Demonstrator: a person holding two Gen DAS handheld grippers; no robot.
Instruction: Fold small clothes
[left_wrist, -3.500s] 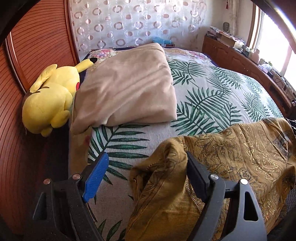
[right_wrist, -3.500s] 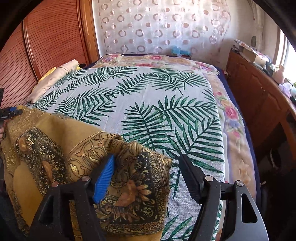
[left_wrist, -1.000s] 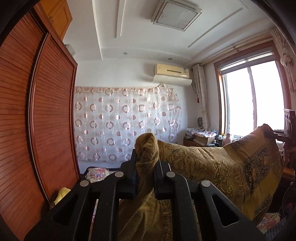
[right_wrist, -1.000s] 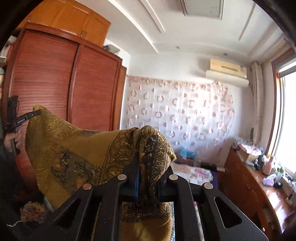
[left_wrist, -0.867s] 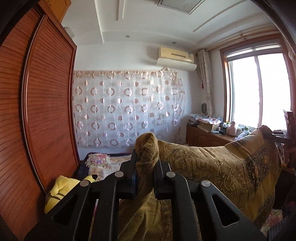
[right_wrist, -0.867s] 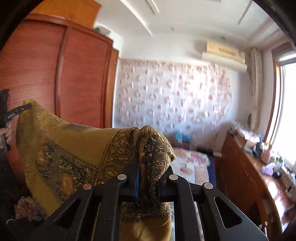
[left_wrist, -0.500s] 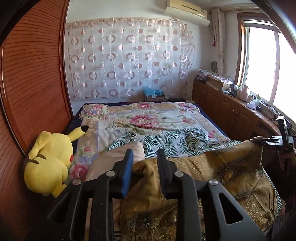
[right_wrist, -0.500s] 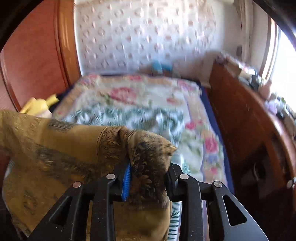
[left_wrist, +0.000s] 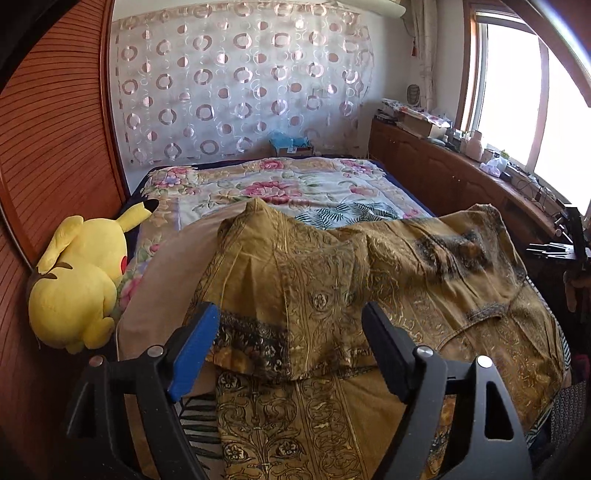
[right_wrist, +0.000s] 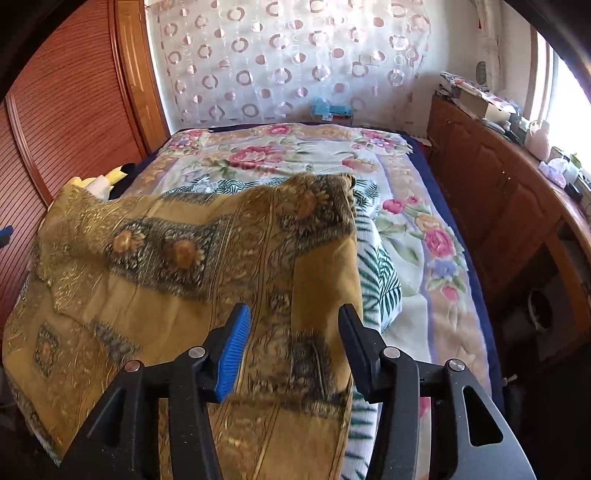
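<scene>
Mustard patterned garment (left_wrist: 369, 280) lay spread across the near end of the bed (left_wrist: 295, 184), its far edge folded over toward the near side (one corner rumpled against a beige pillow (left_wrist: 166, 258)). Left gripper (left_wrist: 291, 332) and right gripper (right_wrist: 293, 343) were both opening, cloth between the jaws but released. Yellow plush toy (left_wrist: 77, 280) lay at far left.

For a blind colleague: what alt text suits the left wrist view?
A mustard patterned cloth lies spread on the bed, between the opening jaws of the left gripper, untouched by either. A yellow plush lies left.
</scene>
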